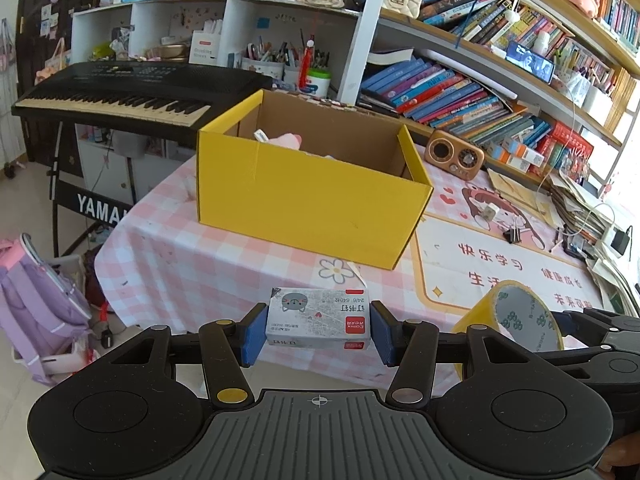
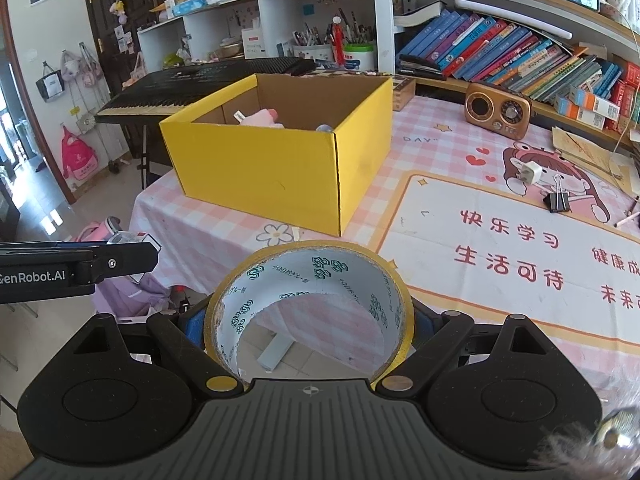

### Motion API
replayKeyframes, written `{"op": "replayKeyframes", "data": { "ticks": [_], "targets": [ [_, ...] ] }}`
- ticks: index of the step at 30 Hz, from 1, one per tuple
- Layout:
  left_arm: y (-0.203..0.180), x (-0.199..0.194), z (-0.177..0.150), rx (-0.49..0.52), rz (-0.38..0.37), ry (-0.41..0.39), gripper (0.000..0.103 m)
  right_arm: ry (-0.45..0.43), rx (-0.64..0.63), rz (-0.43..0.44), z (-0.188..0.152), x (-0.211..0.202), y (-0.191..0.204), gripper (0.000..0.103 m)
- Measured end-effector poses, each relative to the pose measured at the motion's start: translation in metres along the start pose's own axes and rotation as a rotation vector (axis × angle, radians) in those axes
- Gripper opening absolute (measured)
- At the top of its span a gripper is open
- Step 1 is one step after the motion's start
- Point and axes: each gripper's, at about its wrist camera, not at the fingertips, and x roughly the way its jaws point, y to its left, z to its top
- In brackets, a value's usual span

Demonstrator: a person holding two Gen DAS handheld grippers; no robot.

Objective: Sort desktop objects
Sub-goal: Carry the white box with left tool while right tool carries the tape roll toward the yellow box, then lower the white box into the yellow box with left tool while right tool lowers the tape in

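Note:
My left gripper [image 1: 318,332] is shut on a small grey staple box [image 1: 318,316] with a cat drawing and red corners, held above the table's near edge. My right gripper [image 2: 308,320] is shut on a wide roll of yellow tape [image 2: 310,276], its blue pads pressing the roll's sides; the roll also shows at the lower right of the left wrist view as the tape roll [image 1: 516,316]. Ahead of both stands an open yellow cardboard box [image 1: 308,192], also the yellow box [image 2: 280,160], with a pink item [image 2: 262,117] inside.
The table wears a pink checked cloth [image 1: 168,264] with a cartoon mat [image 2: 520,248]. On the mat lie a white plug [image 2: 530,173] and a black binder clip [image 2: 557,200]. A brown radio [image 2: 498,110] stands behind. A black keyboard [image 1: 120,92] is at left, bookshelves at right.

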Motion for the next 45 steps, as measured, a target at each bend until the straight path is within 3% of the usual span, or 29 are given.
{"op": "replayKeyframes", "data": {
  "ticks": [10,15,30,37,45],
  "targets": [
    [0.005,0.006,0.019,0.013,-0.005,-0.039,0.053,-0.02,-0.032,-0.004,0.017,0.005,0.001,0.089],
    [0.005,0.012,0.033,0.007,-0.005,-0.074,0.053,-0.07,-0.052,0.007,0.036,0.006,-0.004,0.089],
    [-0.001,0.058,0.114,-0.003,0.058,-0.197,0.053,-0.257,-0.095,0.019,0.163,0.051,-0.046,0.09],
    [-0.02,0.107,0.135,0.027,0.076,-0.15,0.053,-0.279,-0.058,0.085,0.22,0.09,-0.057,0.09],
    [-0.037,0.156,0.139,0.084,0.097,-0.042,0.053,-0.144,-0.071,0.184,0.248,0.153,-0.047,0.09]
  ]
}}
